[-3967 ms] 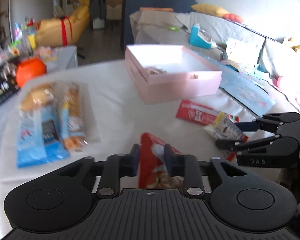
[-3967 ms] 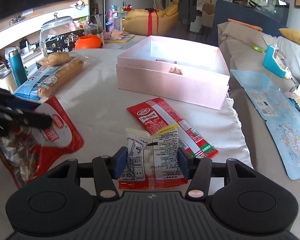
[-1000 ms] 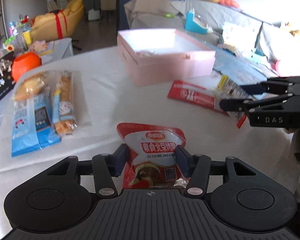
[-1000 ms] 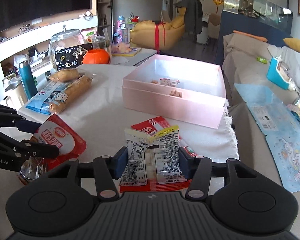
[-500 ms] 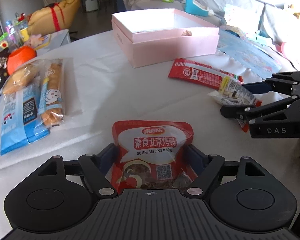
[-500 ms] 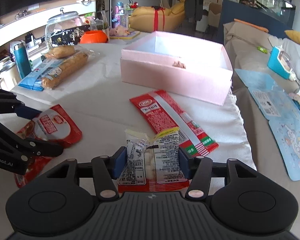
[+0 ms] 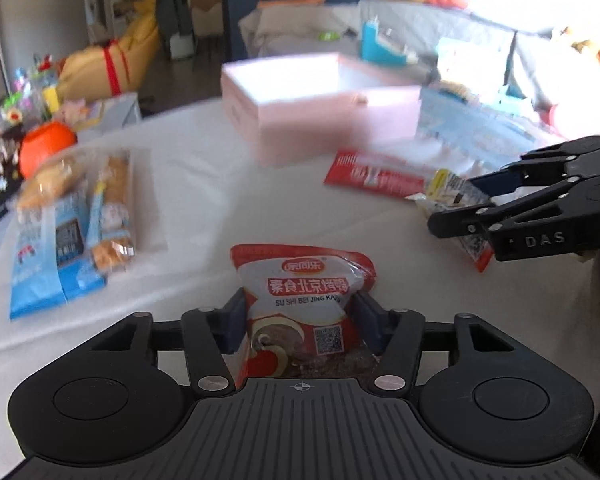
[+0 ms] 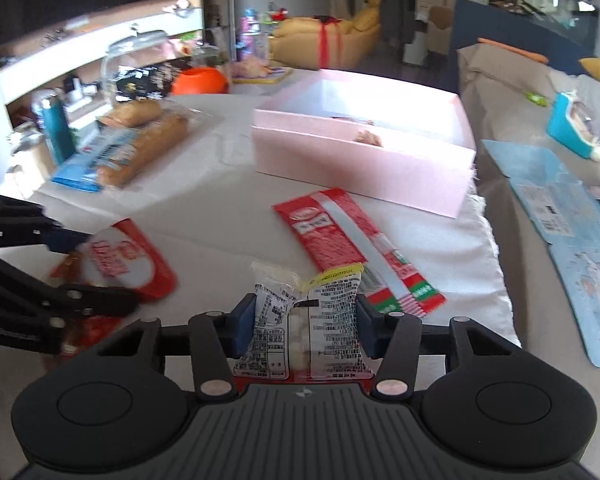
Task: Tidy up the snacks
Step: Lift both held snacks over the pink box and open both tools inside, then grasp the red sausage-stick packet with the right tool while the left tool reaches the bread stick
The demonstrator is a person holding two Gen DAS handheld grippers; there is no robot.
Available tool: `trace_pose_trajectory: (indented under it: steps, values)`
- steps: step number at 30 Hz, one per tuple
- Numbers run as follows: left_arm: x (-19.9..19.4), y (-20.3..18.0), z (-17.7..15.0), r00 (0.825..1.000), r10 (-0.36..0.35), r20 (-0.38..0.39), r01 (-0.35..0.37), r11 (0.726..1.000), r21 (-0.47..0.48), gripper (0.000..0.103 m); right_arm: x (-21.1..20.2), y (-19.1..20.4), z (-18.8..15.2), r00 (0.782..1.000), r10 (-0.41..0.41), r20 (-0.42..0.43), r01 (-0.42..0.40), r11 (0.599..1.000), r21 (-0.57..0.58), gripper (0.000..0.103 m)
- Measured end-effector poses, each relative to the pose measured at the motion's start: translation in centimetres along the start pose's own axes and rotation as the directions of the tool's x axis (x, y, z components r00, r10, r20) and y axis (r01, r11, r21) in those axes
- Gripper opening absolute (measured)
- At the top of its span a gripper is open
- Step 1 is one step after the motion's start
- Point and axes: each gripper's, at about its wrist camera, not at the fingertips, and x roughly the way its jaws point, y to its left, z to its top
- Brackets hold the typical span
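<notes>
Left gripper (image 7: 300,316): jaws closing, the blue pads pinching in on both sides of a red-and-white foil snack pouch with a QR code (image 7: 304,300), which is sitting between them over the white tablecloth (image 7: 204,200).

Right gripper (image 8: 305,322): jaws closing, narrow, pressing against both edges of a small clear-and-white printed snack packet with a yellow strip (image 8: 306,328). This packet is overlapping the near end of a long flat red wrapper with a pale stripe (image 8: 340,240), which is lying on the cloth just in front of the box.

Open pale pink cardboard box (image 8: 364,168) is standing beyond both grippers, toward the far edge of the table; a few small items are lying inside, too small to identify.

Left side of the cloth: clear-and-blue bags of bread rolls (image 7: 72,216), well apart from the pouch. An orange round container (image 7: 46,148) is sitting behind them. Blue printed sheets (image 8: 572,240) are lying off to the right, on the grey sofa. The cloth between pouch and box is lying bare in the left wrist view.
</notes>
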Motion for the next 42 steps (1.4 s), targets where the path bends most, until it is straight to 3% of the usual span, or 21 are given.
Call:
trace_pose_trajectory:
  steps: [3,6,12,14,15,16,17,19,22,25,29,33,36,39,41,42]
  values:
    - [-1.2,0.6,1.7,0.997,-0.017,0.075,0.019,0.999,-0.027,0.056,-0.9,-0.6,0.9,0.999,-0.018,0.033,0.018,1.000,0.010,0.050]
    - [-2.3,1.7,5.5,0.984,-0.059,0.169,0.068,0.996,-0.051,0.055,-2.4,-1.9,2.9,0.995,-0.022,0.099,0.018,0.999,0.039,0.050]
    - [-1.9,3.2,17.6,0.918,-0.139,0.372,0.153,0.988,-0.006,0.061,-5.6,-6.8,12.7,0.957,-0.064,0.283,0.033,0.993,0.114,0.051]
    - [1.0,4.3,21.1,0.913,-0.197,0.357,0.222,0.975,-0.030,0.071,-5.0,-8.6,16.3,0.949,-0.072,0.307,0.024,0.987,0.157,0.052]
    - [3.3,5.1,22.5,0.923,-0.224,0.311,0.260,0.962,-0.079,0.073,-4.3,-9.5,17.6,0.952,-0.064,0.300,0.009,0.983,0.181,0.062]
    - [5.8,5.9,23.4,0.934,-0.241,0.265,0.286,0.947,-0.147,0.072,-3.3,-10.3,18.7,0.959,-0.050,0.278,-0.007,0.980,0.199,0.081]
    - [8.1,6.6,23.7,0.941,-0.247,0.229,0.295,0.933,-0.206,0.067,-2.2,-11.0,19.5,0.965,-0.048,0.259,-0.011,0.975,0.222,0.083]
    - [11.3,7.8,23.4,0.955,-0.230,0.185,0.276,0.918,-0.284,0.061,0.0,-11.8,19.9,0.973,-0.080,0.216,0.025,0.970,0.244,0.083]
    - [12.3,9.3,21.3,0.964,-0.227,0.139,0.261,0.907,-0.331,0.060,2.0,-12.0,18.0,0.982,-0.123,0.146,0.085,0.966,0.243,0.083]
    - [10.4,10.6,18.0,0.977,-0.197,0.080,0.212,0.929,-0.303,0.060,1.9,-10.6,14.3,0.990,-0.088,0.112,0.065,0.979,0.195,0.083]
    - [5.2,12.5,12.8,0.992,-0.010,0.123,0.048,0.949,-0.312,0.060,1.8,-7.7,9.3,0.996,-0.059,0.073,0.052,0.994,0.094,0.083]
    - [1.1,15.3,9.0,0.978,0.168,0.122,-0.100,0.898,-0.429,0.060,3.6,-4.9,5.8,0.999,-0.038,0.015,0.037,0.998,0.041,0.083]
    - [1.3,16.0,7.9,0.986,0.156,0.063,-0.113,0.893,-0.436,0.060,5.1,-3.8,4.3,0.999,-0.045,-0.005,0.045,0.999,0.023,0.083]
    - [2.3,14.8,8.2,0.989,0.140,0.046,-0.112,0.919,-0.378,0.060,6.1,-2.9,4.0,0.997,-0.081,0.003,0.081,0.996,0.025,0.083]
    - [3.1,14.2,8.1,0.986,0.161,0.048,-0.136,0.931,-0.338,0.060,6.2,-2.8,3.8,0.999,-0.040,-0.004,0.041,0.997,0.069,0.080]
    - [4.0,13.9,8.2,0.982,0.185,0.041,-0.163,0.935,-0.315,0.060,6.2,-2.6,3.8,1.000,-0.009,-0.014,0.010,0.996,0.087,0.074]
